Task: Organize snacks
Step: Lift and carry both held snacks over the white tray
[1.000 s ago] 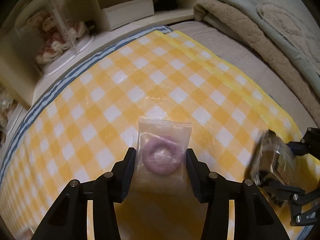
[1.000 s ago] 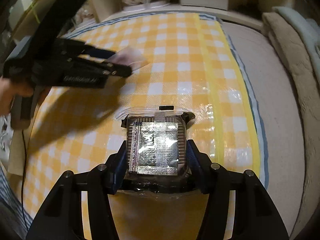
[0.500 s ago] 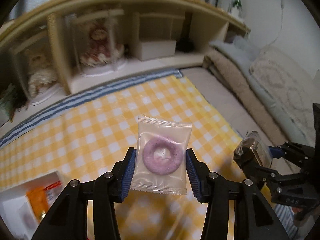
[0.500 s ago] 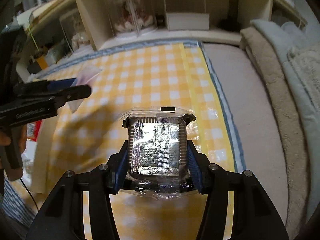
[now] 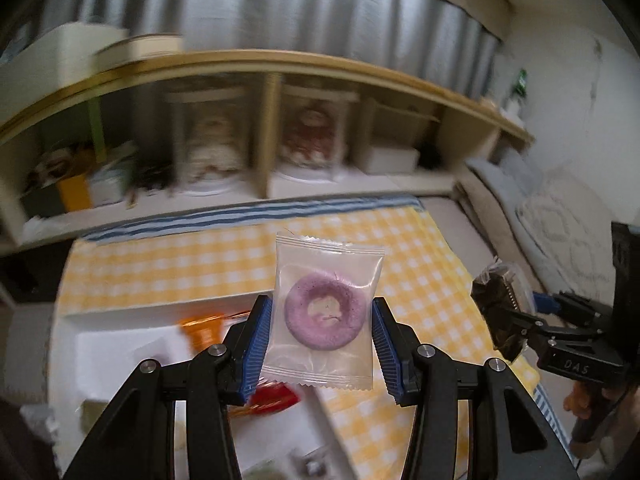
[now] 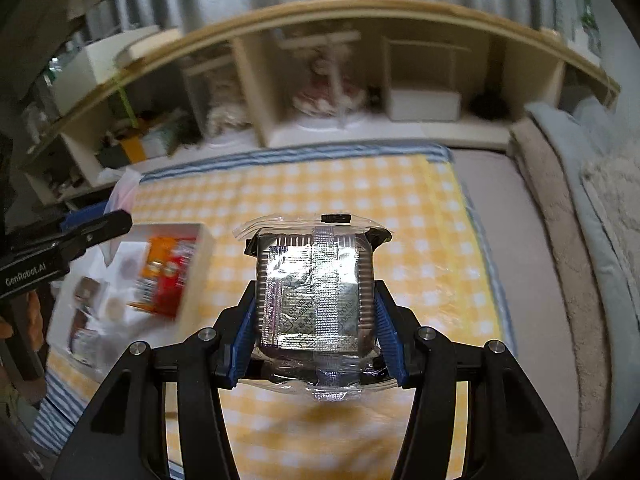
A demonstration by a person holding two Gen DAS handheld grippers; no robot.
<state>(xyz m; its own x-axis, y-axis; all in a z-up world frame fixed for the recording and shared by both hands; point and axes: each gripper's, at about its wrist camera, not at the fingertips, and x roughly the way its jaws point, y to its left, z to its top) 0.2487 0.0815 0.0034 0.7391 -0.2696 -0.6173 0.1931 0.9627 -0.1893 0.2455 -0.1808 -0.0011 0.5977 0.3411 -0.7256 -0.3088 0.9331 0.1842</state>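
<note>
A clear packet with a purple donut ring (image 5: pixel 326 312) hangs in the air, pinched between the blue pads of my left gripper (image 5: pixel 322 340). Beneath it lies a white box (image 5: pixel 116 344) with orange and red snack packs (image 5: pixel 204 330) inside. My right gripper (image 6: pixel 316 316) is shut on a silver foil snack in clear wrap (image 6: pixel 316 288), held above the yellow checked cloth (image 6: pixel 360 200). That foil snack (image 5: pixel 500 304) also shows at the right of the left wrist view. The white box (image 6: pixel 196 272) sits to the left in the right wrist view, under the left gripper (image 6: pixel 96 228).
A low wooden shelf (image 6: pixel 320 24) with dolls in clear cases (image 6: pixel 328 80) and a white bin (image 6: pixel 424 104) runs along the back. A beige and pale blue blanket (image 6: pixel 568 208) lies along the right. Grey mat (image 6: pixel 516 248) borders the cloth.
Both grippers have risen off the cloth with their snacks. The left one swung left over the white box, which has come into view. The shelf and curtain now show.
</note>
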